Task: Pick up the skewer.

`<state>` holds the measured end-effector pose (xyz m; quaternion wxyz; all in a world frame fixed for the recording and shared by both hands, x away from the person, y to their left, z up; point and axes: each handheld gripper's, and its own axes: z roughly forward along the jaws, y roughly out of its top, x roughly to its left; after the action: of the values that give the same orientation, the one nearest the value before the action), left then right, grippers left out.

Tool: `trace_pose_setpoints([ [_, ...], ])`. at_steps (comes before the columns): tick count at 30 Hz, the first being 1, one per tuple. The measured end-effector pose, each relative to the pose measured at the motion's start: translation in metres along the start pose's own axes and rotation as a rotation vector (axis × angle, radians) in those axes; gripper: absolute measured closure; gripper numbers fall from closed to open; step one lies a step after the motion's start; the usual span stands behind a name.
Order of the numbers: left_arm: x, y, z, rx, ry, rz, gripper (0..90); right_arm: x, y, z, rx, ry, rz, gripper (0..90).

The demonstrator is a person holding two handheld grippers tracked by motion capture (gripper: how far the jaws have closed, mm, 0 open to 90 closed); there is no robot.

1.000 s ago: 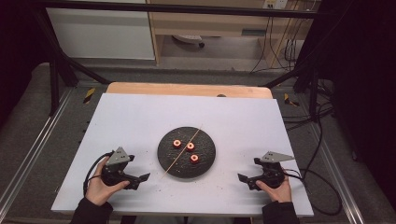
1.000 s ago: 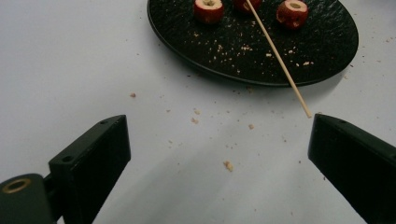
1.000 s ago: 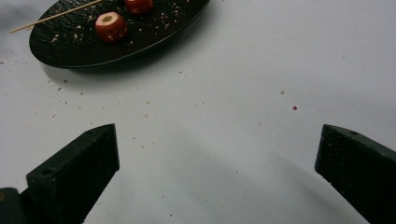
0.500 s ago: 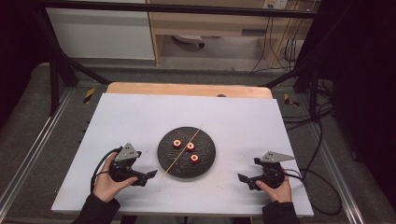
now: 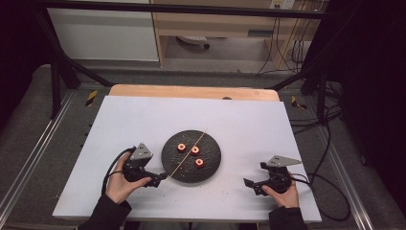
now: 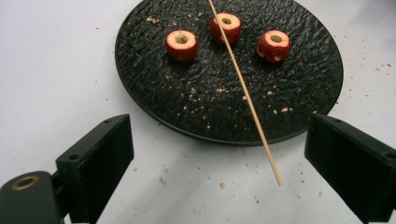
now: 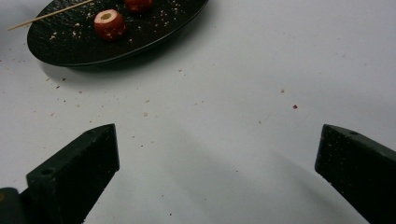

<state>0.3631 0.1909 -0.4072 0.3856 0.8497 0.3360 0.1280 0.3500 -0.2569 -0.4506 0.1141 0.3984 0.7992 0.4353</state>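
A black textured plate (image 5: 210,148) sits mid-table with three cored red fruit pieces (image 5: 195,150) on it. A thin wooden skewer (image 5: 187,153) lies slantwise across the plate, its near end over the rim on the table. My left gripper (image 5: 159,178) is open beside that near end, at the plate's near-left edge. In the left gripper view the skewer (image 6: 247,102) ends between the wide jaws of the gripper (image 6: 222,140), closer to the right jaw, with the fruit pieces (image 6: 182,45) beyond. My right gripper (image 5: 253,186) rests open on the table right of the plate, holding nothing (image 7: 217,154).
The white table top (image 5: 143,120) carries scattered crumbs around the plate (image 7: 70,46). A wooden strip (image 5: 191,92) runs along the far edge. Black frame bars and cables stand beyond and to the right of the table.
My left gripper has moved right and forward toward the plate, reaching the skewer's near end. The right gripper, plate and fruit have stayed put.
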Motion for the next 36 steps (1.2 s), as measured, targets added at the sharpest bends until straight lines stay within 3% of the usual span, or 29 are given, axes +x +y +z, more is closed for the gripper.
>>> trace_pose_setpoints([
  [22,-0.011,0.025,0.029,0.081,0.005,0.001,15.2,0.000,0.000,0.001,0.005,0.003,0.003,0.6],
  [36,-0.018,0.039,0.049,0.139,0.025,0.018,31.0,0.000,0.000,0.001,0.007,0.004,0.002,0.6],
])
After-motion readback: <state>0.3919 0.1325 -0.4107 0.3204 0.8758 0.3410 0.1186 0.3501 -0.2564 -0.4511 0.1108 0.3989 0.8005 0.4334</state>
